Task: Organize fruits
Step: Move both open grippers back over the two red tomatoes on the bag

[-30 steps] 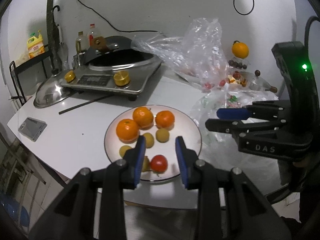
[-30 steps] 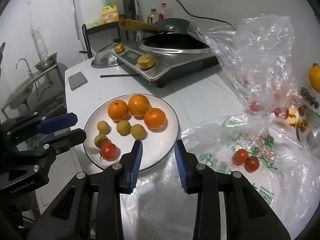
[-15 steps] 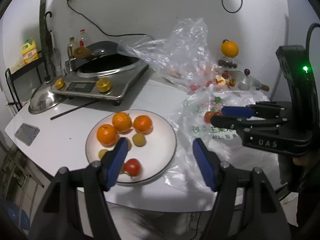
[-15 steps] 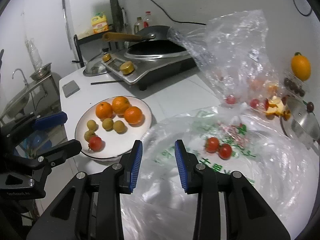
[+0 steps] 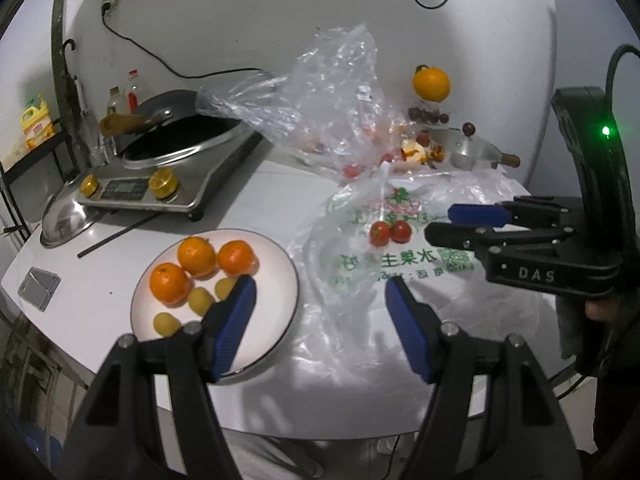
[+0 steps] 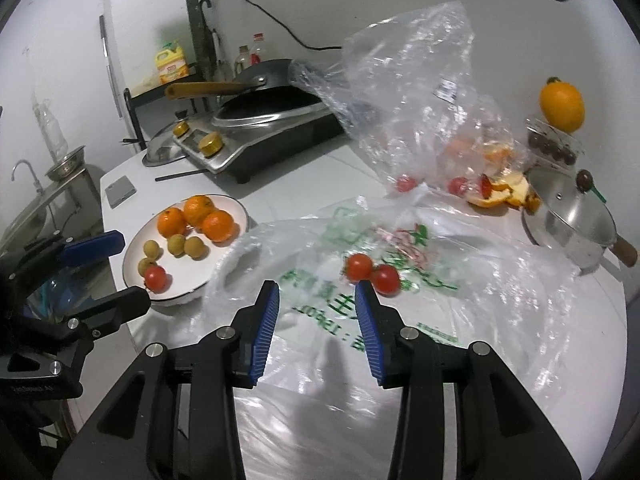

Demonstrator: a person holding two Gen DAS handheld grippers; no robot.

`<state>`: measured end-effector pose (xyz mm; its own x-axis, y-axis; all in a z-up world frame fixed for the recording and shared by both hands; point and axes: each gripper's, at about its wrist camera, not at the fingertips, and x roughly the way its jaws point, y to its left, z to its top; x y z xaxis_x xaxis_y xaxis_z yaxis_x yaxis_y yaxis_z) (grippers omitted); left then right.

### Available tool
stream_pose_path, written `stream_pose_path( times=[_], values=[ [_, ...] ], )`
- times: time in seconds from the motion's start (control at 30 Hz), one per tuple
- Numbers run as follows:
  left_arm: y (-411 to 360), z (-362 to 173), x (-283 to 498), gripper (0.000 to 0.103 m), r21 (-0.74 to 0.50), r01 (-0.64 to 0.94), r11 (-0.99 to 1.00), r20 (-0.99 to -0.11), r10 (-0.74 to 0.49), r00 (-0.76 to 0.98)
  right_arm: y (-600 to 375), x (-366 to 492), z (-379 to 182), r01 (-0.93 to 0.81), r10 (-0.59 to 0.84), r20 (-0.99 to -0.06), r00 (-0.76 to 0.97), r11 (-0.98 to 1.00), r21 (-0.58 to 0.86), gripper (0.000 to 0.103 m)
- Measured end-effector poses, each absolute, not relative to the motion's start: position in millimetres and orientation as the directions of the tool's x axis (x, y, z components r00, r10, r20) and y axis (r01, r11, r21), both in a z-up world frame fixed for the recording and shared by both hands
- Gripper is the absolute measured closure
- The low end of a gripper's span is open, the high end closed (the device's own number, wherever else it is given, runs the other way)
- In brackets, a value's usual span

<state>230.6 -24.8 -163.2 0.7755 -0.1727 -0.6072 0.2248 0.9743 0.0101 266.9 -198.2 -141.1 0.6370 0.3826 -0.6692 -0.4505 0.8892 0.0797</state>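
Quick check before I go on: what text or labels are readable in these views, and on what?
"DAS": on the right gripper body, left wrist view.
Green Chinese print on the plastic bag: seen mirrored, not reliably readable.
Small white lettering on the left gripper body: too small.
Yellow bottle label: blurred.
Cooktop panel: unreadable.

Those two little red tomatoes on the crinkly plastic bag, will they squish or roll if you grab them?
The two small red tomatoes look round and smooth, so they would probably roll if nudged. They sit on the thin printed plastic bag, which would likely slide and crumple. A gentle squeeze seems wise.
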Motion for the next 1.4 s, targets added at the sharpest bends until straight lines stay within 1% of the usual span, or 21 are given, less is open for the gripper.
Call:
stream_pose_path(
  times=[0.53, 0.97, 1.4],
  values=[
    [-60.5, -170.0, 256.8, 0.035, 0.052, 0.274, 0.960, -0.623, -0.184, 0.760, -226.3, 282.3, -154.0, -0.421, 0.374, -0.679, 0.632, 0.901, 0.104, 0.061],
    [-70.9, -184.5, 283.0, 0.035, 0.026, 0.302, 0.953, -0.645, -0.215, 0.733, -231.9, 304.0, -170.2, -0.416, 0.364, -0.706, 0.608, 0.903, 0.108, 0.061],
    [-70.6, -195.8, 303.0, 0.035, 0.013, 0.322, 0.947, -0.647, -0.238, 0.725, -220.9, 327.4, -184.3, -0.432, 0.353, -0.733, 0.582, 0.897, 0.089, 0.062]
  ],
)
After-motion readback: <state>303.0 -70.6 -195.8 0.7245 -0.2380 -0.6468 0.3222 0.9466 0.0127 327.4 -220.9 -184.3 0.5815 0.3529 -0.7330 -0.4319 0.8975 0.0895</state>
